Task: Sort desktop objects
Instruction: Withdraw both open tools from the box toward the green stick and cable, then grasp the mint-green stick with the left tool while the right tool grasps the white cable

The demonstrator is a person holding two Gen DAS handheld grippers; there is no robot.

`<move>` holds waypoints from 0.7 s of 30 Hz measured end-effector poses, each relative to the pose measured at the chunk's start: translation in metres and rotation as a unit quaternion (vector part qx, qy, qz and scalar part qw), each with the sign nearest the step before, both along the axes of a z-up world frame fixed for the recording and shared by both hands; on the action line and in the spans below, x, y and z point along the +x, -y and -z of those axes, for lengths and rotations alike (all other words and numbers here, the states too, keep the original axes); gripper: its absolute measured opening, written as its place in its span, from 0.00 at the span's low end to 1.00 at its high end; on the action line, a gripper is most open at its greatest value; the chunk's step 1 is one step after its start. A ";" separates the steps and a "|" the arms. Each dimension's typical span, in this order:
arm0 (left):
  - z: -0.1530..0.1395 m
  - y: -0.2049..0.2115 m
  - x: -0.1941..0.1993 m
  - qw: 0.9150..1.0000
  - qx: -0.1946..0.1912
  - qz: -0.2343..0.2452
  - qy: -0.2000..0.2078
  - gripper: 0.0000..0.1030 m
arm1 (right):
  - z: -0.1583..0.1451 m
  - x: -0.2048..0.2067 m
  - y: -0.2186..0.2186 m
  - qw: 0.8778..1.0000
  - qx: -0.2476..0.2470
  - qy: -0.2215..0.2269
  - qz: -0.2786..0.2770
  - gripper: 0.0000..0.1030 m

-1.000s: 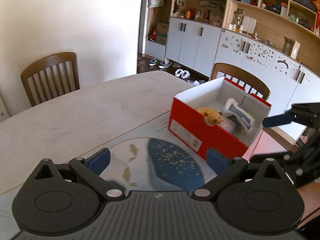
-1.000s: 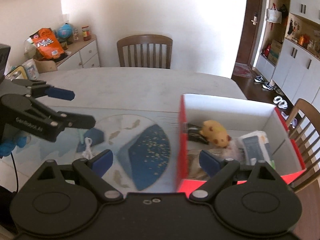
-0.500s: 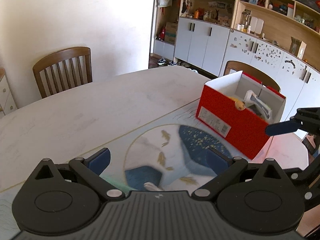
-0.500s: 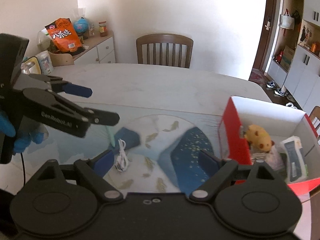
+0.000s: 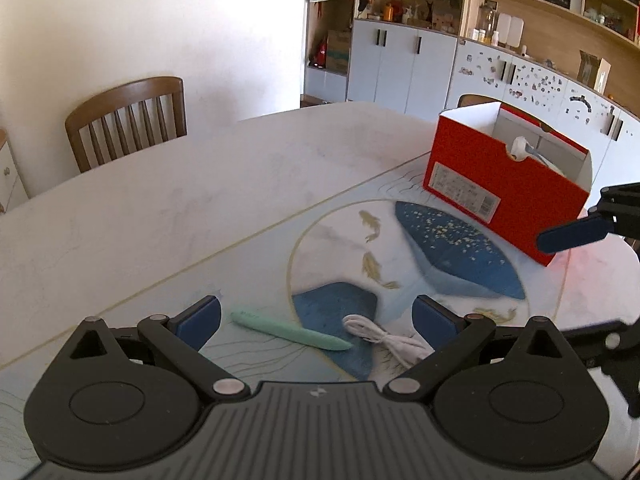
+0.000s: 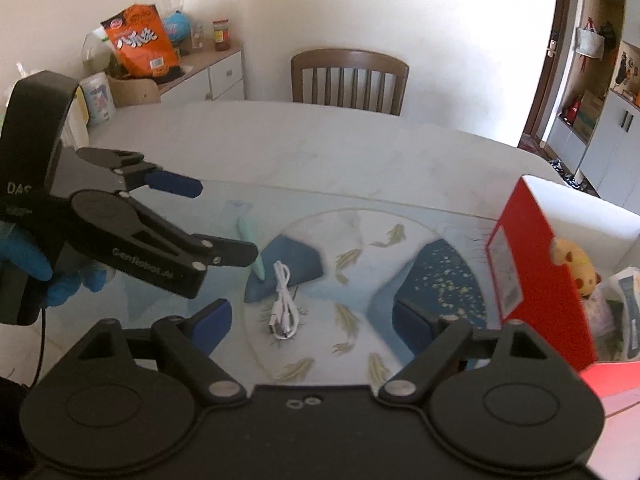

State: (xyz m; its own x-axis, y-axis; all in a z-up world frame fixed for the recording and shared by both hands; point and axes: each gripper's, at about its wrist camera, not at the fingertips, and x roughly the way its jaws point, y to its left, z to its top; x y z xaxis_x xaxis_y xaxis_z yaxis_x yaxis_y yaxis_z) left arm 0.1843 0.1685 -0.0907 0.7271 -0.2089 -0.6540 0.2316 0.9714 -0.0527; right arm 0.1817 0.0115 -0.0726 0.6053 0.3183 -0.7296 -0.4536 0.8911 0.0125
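Observation:
A mint green pen (image 5: 290,333) and a coiled white cable (image 5: 386,338) lie on the patterned mat (image 5: 460,256), just ahead of my open, empty left gripper (image 5: 316,318). The right wrist view shows the cable (image 6: 283,306) and the pen (image 6: 252,246) too. My right gripper (image 6: 310,322) is open and empty above the mat, with the cable between its fingers' line of sight. The left gripper (image 6: 224,220) shows there at the left, open above the pen. A red box (image 5: 506,192) with white inside stands at the right, holding a yellow plush toy (image 6: 574,262) and packets.
The pale table (image 5: 160,208) stretches beyond the mat. A wooden chair (image 5: 128,120) stands at its far side. A sideboard (image 6: 200,76) with an orange snack bag (image 6: 138,40) is at the back left. White cabinets and shelves (image 5: 520,64) line the wall behind the box.
Both grippers have swung left, away from the red box. The pen and cable have come into view just ahead of the left gripper. Both grippers stay open.

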 end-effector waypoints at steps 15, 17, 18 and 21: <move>0.037 -0.015 0.019 1.000 0.011 0.007 0.001 0.99 | 0.046 0.025 -0.028 0.999 -0.028 -0.021 -0.008 0.77; 0.041 -0.017 0.020 1.000 0.009 0.006 0.005 0.99 | 0.051 0.028 -0.030 0.999 -0.030 -0.022 -0.006 0.76; 0.043 -0.018 0.021 1.000 0.008 0.005 0.007 0.99 | 0.053 0.029 -0.031 0.999 -0.031 -0.023 -0.005 0.75; 0.047 -0.020 0.023 1.000 0.006 0.006 0.008 0.99 | 0.059 0.032 -0.034 0.999 -0.036 -0.030 -0.005 0.70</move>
